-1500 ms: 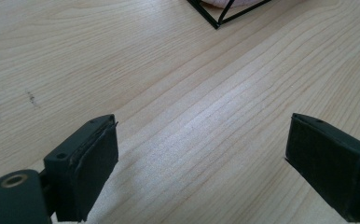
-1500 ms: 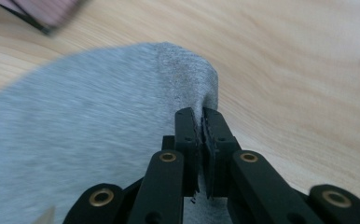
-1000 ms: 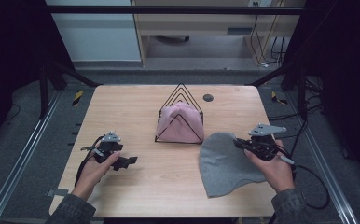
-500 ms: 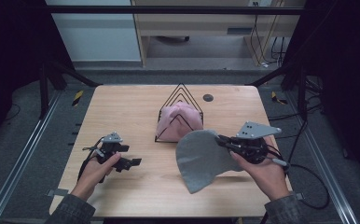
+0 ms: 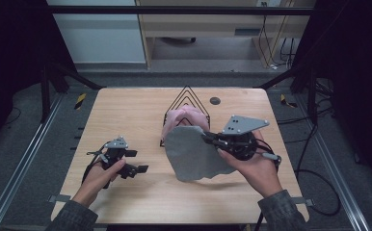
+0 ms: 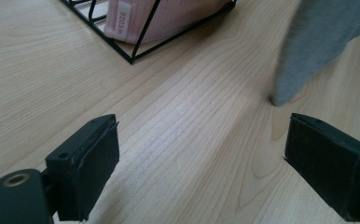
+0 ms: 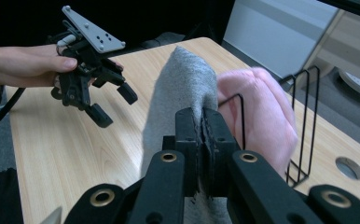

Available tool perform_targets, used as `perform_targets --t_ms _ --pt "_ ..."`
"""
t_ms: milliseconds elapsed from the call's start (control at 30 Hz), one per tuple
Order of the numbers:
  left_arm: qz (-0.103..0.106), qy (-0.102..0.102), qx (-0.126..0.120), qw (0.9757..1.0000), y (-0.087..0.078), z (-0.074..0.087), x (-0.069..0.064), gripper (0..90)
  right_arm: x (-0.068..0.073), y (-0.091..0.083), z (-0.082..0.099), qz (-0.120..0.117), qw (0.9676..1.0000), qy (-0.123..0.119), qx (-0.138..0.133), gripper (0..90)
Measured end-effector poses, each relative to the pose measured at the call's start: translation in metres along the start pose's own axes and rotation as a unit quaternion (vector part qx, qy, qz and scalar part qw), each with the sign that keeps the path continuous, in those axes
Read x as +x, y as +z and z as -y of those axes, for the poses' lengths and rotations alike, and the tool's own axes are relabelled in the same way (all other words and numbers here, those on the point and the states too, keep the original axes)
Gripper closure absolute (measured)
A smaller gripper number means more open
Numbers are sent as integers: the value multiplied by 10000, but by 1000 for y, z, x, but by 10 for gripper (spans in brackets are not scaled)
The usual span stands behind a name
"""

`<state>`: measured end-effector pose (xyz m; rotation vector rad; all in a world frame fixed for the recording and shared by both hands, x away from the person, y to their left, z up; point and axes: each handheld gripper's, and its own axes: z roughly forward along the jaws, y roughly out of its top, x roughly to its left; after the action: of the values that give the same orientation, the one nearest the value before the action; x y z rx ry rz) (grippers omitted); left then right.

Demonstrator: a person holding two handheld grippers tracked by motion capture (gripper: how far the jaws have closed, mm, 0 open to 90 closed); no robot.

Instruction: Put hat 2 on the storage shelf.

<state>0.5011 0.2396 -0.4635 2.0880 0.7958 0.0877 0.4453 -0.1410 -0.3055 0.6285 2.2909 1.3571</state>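
A grey beanie [image 5: 192,153] hangs above the table in front of a black wire rack [image 5: 187,103]. My right gripper [image 5: 208,138] is shut on its right edge; in the right gripper view the jaws pinch the grey beanie [image 7: 180,88] between them. A pink beanie [image 5: 184,118] sits in the rack, seen just behind the grey one as the pink beanie [image 7: 262,112]. My left gripper [image 5: 137,161] rests low at the table's left front, open, with bare wood between its jaws; its own view shows the left gripper [image 6: 201,158] facing the rack [image 6: 136,42] and the grey beanie's hanging tip [image 6: 308,51].
A round dark hole [image 5: 215,101] is in the tabletop behind the rack. The wooden table [image 5: 126,120] has metal frame rails at both sides. Cables trail off the right edge.
My right gripper has lifted the grey beanie off the table and carried it left toward the rack. The left gripper has stayed in place.
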Motion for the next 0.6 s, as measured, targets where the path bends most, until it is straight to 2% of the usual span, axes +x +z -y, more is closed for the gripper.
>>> perform_targets --t_ms 167,333,467,600 --pt "63 91 -26 9999 0 -1 -3 94 4 10 -13 -85 9998 -155 48 862" --pt "110 75 -63 9999 -1 -2 -3 94 9 13 -22 -156 9995 -279 76 863" --pt "148 42 -111 9998 -2 -3 -4 95 11 14 -27 -191 9994 -291 25 863" --pt "185 135 -164 9996 -4 -5 -5 93 12 14 -33 -197 9992 -343 7 863"
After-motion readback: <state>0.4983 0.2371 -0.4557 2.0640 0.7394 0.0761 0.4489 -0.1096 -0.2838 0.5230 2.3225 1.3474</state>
